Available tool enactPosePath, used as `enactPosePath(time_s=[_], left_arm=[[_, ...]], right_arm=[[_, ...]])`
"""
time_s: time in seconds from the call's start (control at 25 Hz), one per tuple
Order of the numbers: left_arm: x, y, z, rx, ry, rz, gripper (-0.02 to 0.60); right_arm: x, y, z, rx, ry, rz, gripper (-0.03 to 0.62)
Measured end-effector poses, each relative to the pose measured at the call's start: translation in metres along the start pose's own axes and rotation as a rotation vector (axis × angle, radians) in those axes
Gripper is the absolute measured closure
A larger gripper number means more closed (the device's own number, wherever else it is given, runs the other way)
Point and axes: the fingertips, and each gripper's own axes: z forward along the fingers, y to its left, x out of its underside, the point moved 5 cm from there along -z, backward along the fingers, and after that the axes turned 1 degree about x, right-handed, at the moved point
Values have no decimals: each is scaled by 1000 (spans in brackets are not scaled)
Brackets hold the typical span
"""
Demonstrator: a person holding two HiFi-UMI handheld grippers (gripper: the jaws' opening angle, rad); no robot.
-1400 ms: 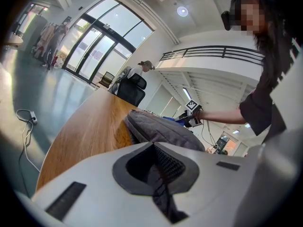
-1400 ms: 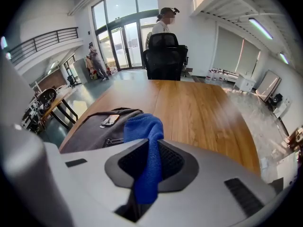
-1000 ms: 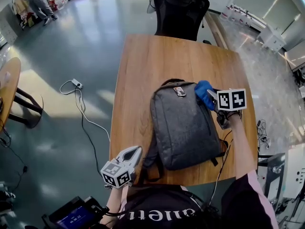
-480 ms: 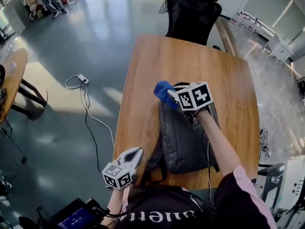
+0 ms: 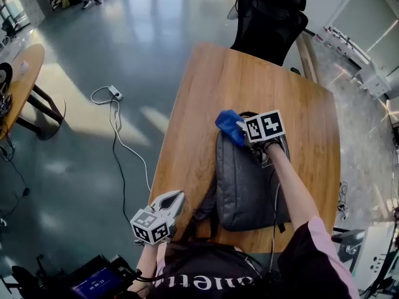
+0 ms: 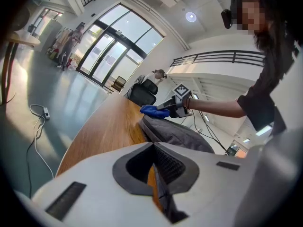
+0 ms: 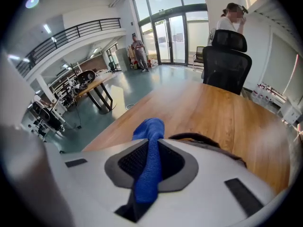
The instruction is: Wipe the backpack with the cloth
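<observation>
Swept leftward since a second ago, the right hand-held gripper (image 5: 242,129) pinches the blue cloth (image 5: 228,121) at the far-left corner of the grey backpack (image 5: 249,179), wiping its top edge. The left hand-held gripper (image 5: 175,198) idles pressed together, empty, off the near-left corner.

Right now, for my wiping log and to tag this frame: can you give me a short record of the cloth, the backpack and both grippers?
surface: wooden table
backpack: grey, lying flat on the table
cloth: blue, at the backpack's far top end
right gripper: jaws shut on the cloth, over the backpack's top
left gripper: jaws together, nothing gripped, at the table's near edge, apart from the cloth
nearby: black chair at the table's far side
</observation>
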Motion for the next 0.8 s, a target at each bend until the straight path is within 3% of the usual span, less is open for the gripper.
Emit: enactPosePath(time_s=[0.4,0.8], left_arm=[[-4,-4,13,28,23,17,583],[-2,-6,12,33,36,36,583]], right_arm=[[34,-123,-50,219,32,130,533],[96,-185,-92,312,-3,338,533]])
